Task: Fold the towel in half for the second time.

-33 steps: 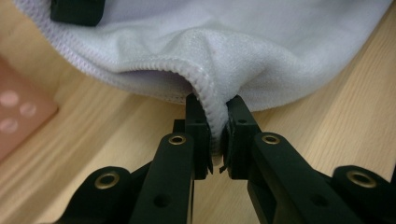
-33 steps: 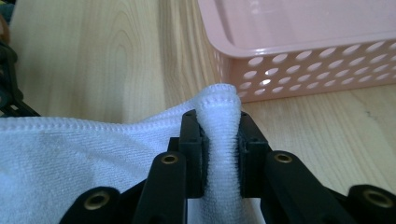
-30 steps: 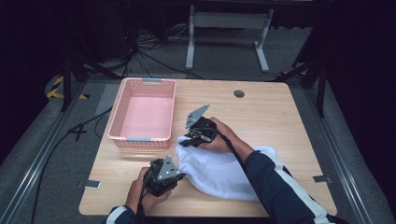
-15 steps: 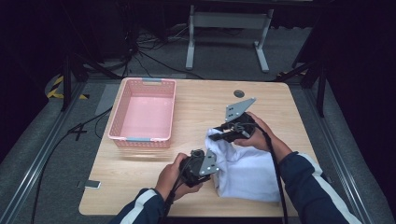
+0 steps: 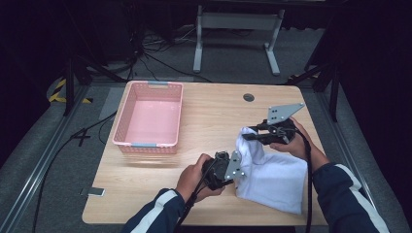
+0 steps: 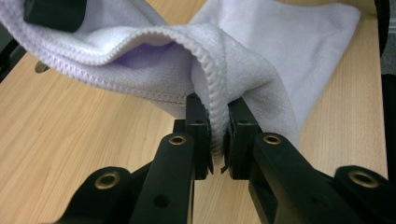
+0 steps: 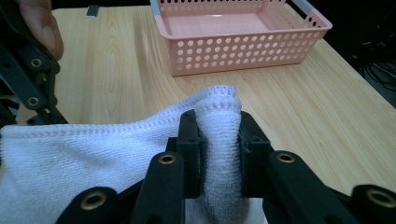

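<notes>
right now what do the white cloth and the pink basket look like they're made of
The white cloth looks like soft terry or microfibre fabric: fuzzy matte pile, a stitched hem, and it folds limply where it is pinched. The pink basket looks like moulded plastic: smooth, slightly glossy walls with even rows of round holes. Both are judged by look alone.

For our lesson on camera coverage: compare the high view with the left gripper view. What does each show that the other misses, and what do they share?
High view alone: the pink basket at the table's left, the whole table, both sleeved forearms, and the right tool lifting the white towel by one corner.

Left gripper view alone: the towel's stitched hem pinched between the left tool's black pads.

Both: the towel, the wooden tabletop, and the left tool gripping the towel's edge.
</notes>
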Demonstrator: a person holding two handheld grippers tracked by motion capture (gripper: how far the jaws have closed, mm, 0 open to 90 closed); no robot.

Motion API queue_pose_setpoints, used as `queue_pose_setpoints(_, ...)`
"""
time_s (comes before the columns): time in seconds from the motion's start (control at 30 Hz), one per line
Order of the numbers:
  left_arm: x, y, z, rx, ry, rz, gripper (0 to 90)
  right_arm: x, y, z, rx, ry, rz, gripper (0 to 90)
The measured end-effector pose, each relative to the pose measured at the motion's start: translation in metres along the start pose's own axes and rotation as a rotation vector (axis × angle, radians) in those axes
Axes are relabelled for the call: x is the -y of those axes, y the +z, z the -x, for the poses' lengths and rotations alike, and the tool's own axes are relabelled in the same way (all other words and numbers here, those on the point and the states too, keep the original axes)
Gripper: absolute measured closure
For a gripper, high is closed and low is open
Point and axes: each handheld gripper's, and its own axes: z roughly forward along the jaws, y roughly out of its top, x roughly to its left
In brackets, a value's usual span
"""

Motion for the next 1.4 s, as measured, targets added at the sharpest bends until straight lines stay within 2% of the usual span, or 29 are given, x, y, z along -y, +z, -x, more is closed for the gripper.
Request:
queue_pose_setpoints(0.2, 0.017, -0.012, -0.008, -0.019, -0.036, 0.006, 82.3, -0.021, 0.034, 0.0, -0.018, -0.045, -0.053, 74.3)
queue_pose_setpoints(0.33, 0.034, -0.027, -0.011, -0.042, -0.06, 0.003, 82.3, -0.041, 0.062, -0.004, -0.038, -0.101, -0.089, 74.3)
queue_pose_setpoints(0.4, 0.041, -0.034, -0.012, -0.044, -0.088, 0.006, 82.3, -0.049, 0.074, -0.007, -0.043, -0.127, -0.1, 74.3)
queue_pose_setpoints(0.67, 0.062, -0.056, -0.012, -0.057, -0.133, 0.01, 82.2, -0.075, 0.108, -0.023, -0.086, -0.181, -0.104, 74.3)
queue_pose_setpoints(0.8, 0.063, -0.057, -0.013, -0.062, -0.13, 0.009, 82.2, -0.079, 0.115, -0.027, -0.096, -0.191, -0.088, 74.2)
queue_pose_setpoints(0.93, 0.05, -0.045, -0.015, -0.062, -0.108, 0.015, 81.7, -0.071, 0.101, -0.02, -0.081, -0.16, -0.059, 74.0)
queue_pose_setpoints(1.0, 0.036, -0.032, -0.013, -0.063, -0.07, 0.013, 81.4, -0.063, 0.087, -0.014, -0.073, -0.144, -0.045, 73.9)
queue_pose_setpoints(1.1, 0.019, -0.015, -0.011, -0.034, -0.033, 0.017, 81.3, -0.045, 0.061, -0.005, -0.067, -0.112, -0.027, 73.5)
queue_pose_setpoints(1.2, 0.002, 0.008, -0.008, 0.01, 0.012, 0.002, 81.3, -0.018, 0.033, 0.004, -0.042, -0.07, -0.016, 72.9)
queue_pose_setpoints(1.3, -0.012, 0.032, -0.004, 0.056, 0.022, 0.009, 80.9, 0.015, 0.004, 0.011, -0.011, -0.025, -0.012, 71.6)
queue_pose_setpoints(1.4, -0.022, 0.053, 0.0, 0.101, 0.046, -0.004, 80.0, 0.044, -0.014, 0.016, 0.002, 0.028, -0.018, 69.4)
